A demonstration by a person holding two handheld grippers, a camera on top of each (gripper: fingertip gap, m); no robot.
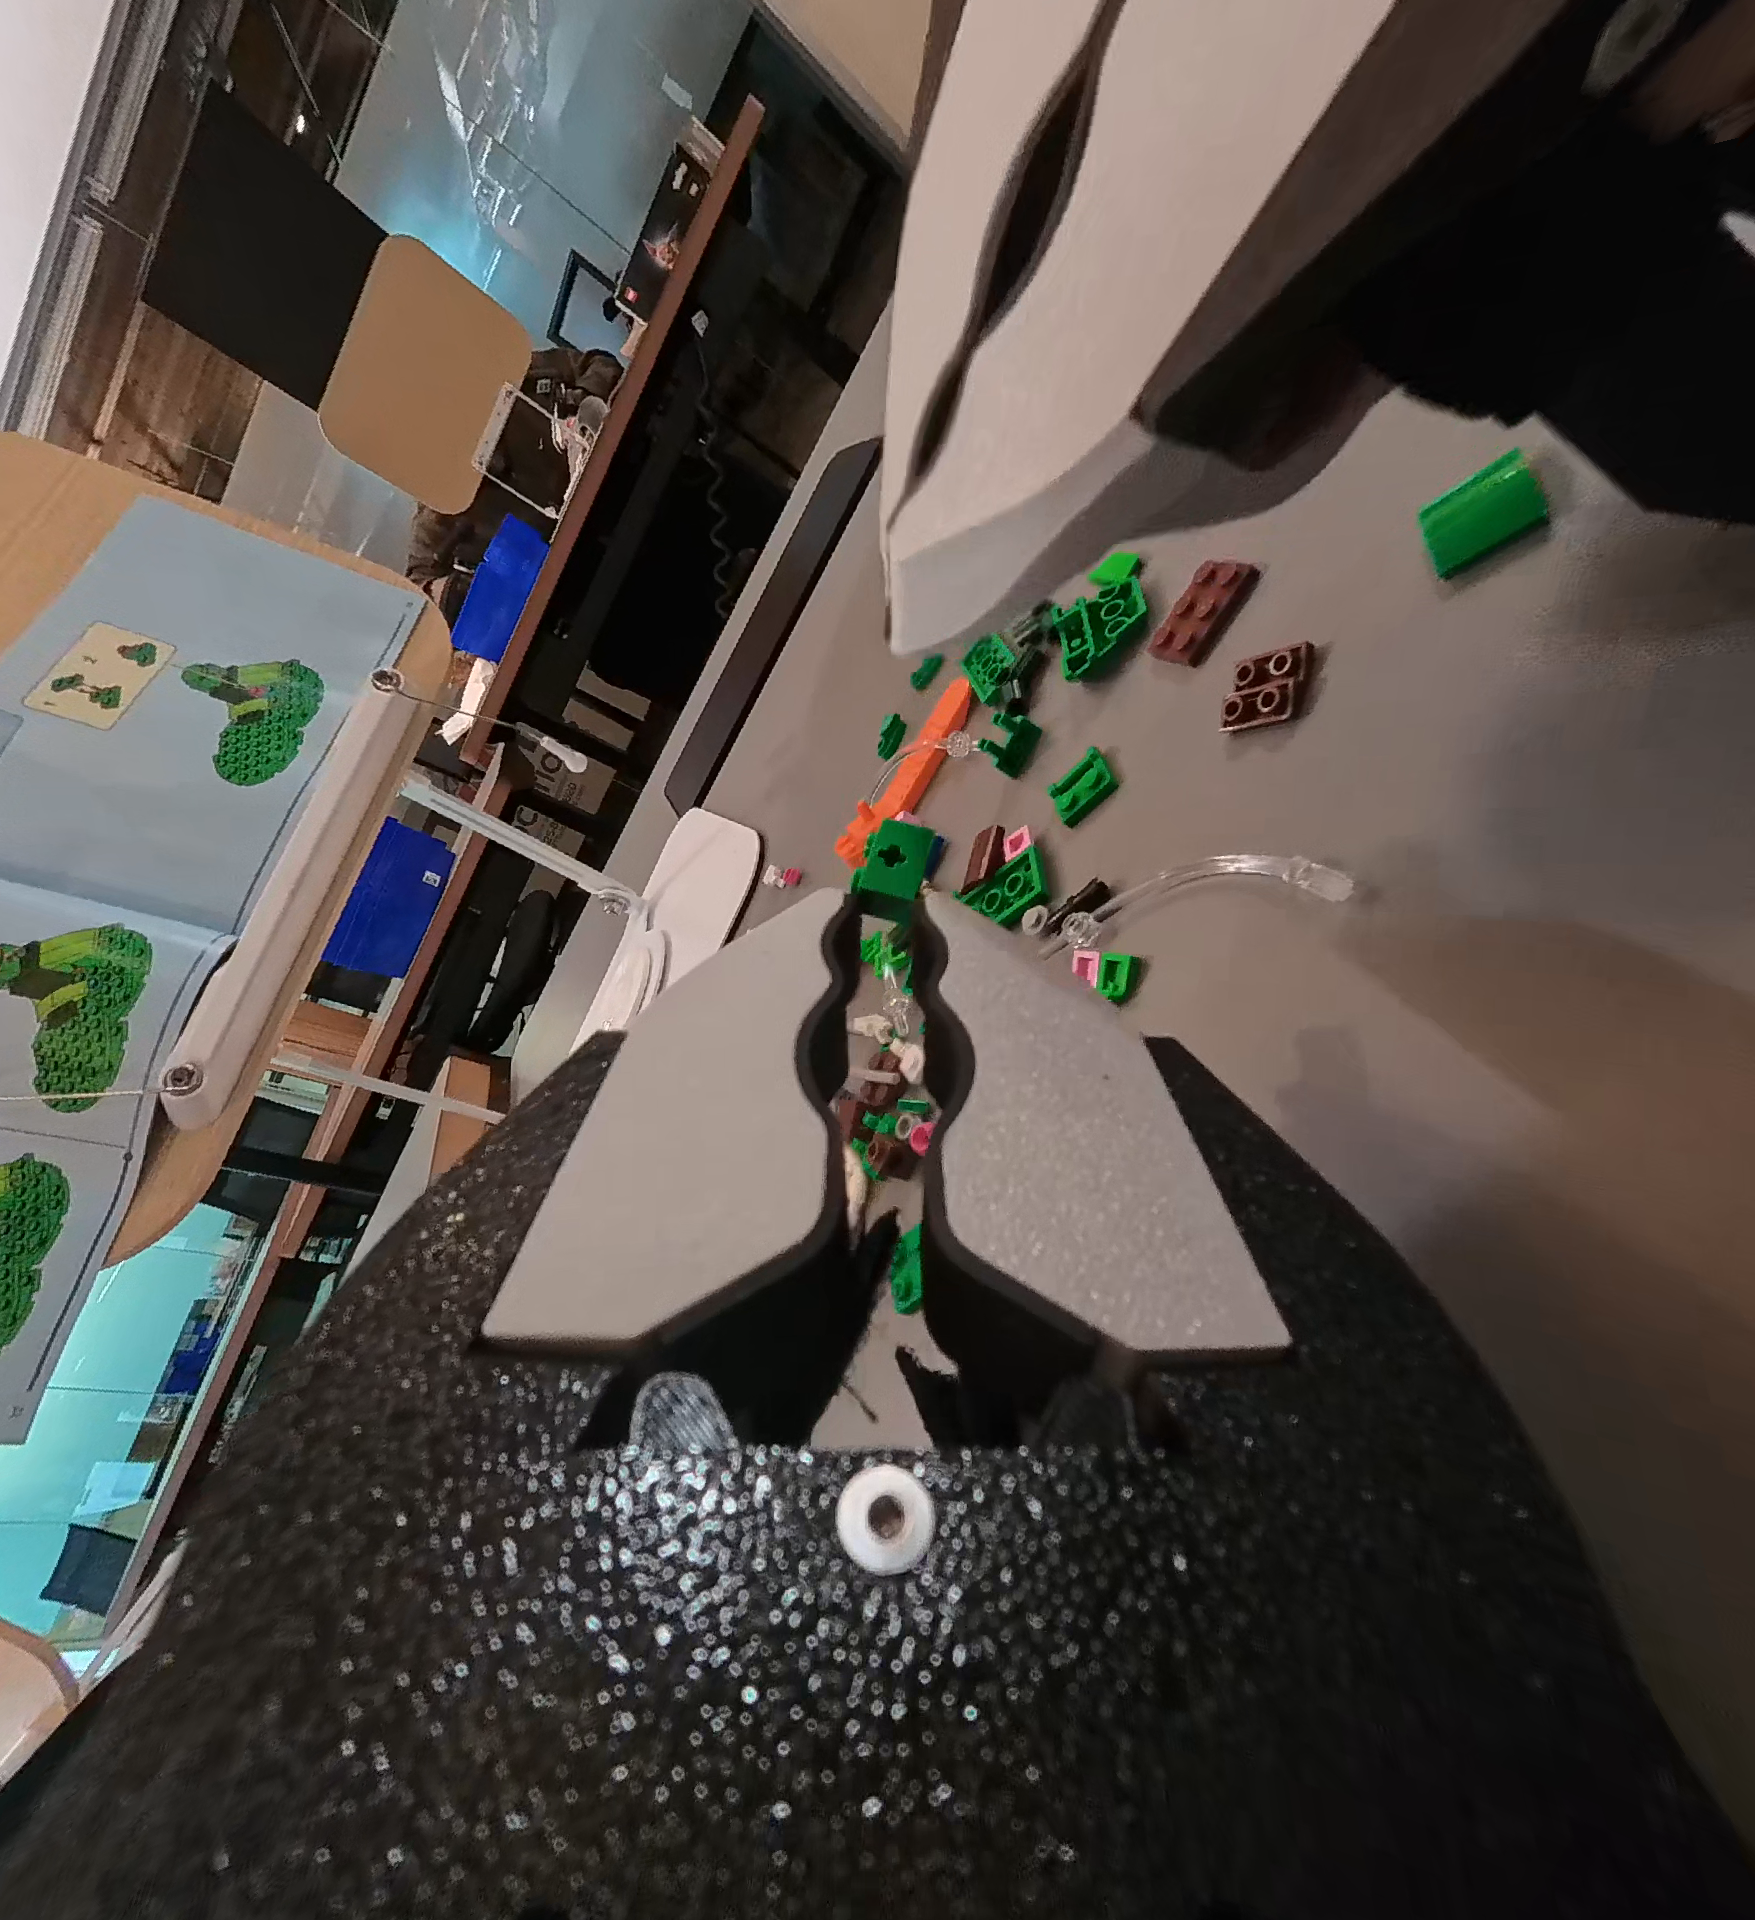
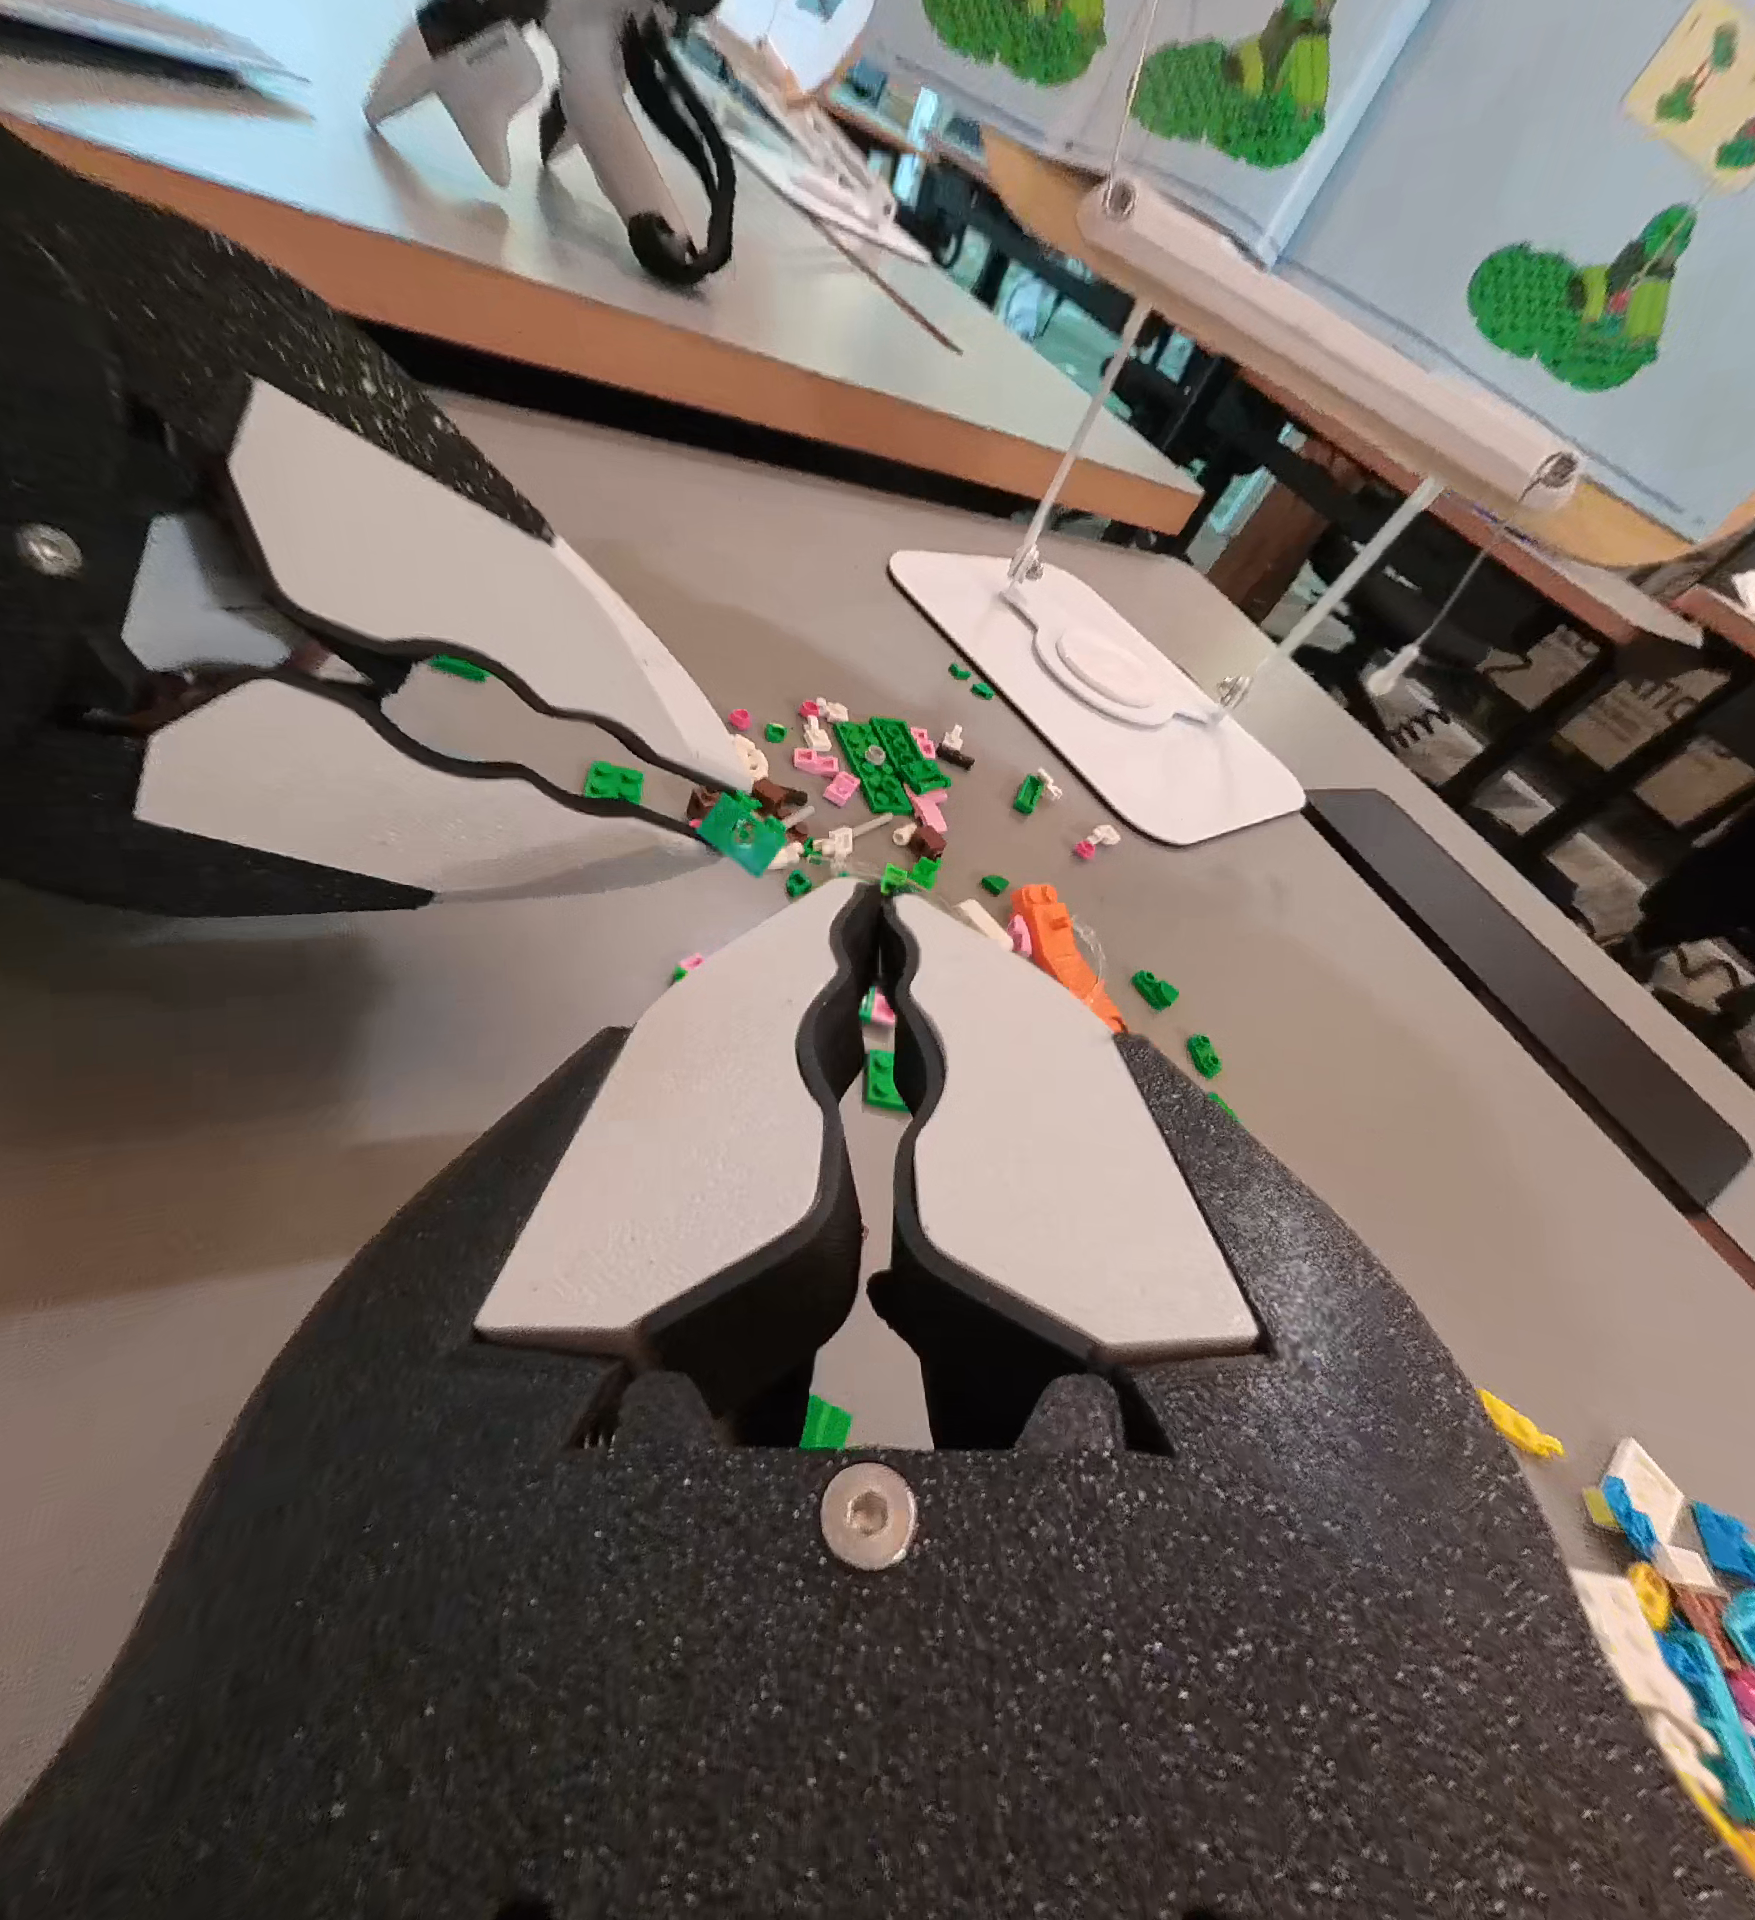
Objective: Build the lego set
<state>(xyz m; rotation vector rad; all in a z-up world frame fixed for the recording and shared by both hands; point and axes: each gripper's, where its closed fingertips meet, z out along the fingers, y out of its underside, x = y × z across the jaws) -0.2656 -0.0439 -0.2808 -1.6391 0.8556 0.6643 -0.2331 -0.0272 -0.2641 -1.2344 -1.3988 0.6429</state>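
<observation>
My left gripper point(image 1: 888, 906) is shut on a small green brick point(image 1: 894, 862) with a cross-shaped hole, held at the fingertips above the grey table point(image 1: 1475, 1039). It also shows in the right wrist view point(image 2: 722, 816), at the left, with the same green brick point(image 2: 743, 831) in its tips. My right gripper point(image 2: 878, 902) is shut, with nothing clearly between its fingers, and its tips are over loose green, pink, brown and white pieces point(image 2: 852, 769). In the left wrist view it point(image 1: 904, 597) reaches in from the upper right, close above the pieces.
An instruction booklet point(image 1: 125, 831) hangs on a stand with a white base point(image 2: 1112, 707). An orange tool point(image 1: 914, 769), brown plates point(image 1: 1200, 608), a green curved brick point(image 1: 1481, 509) and a clear tube point(image 1: 1226, 878) lie on the table. Blue and yellow bricks point(image 2: 1725, 1621) are piled at the right. Spacing between my two grippers at the tips: around 5 centimetres.
</observation>
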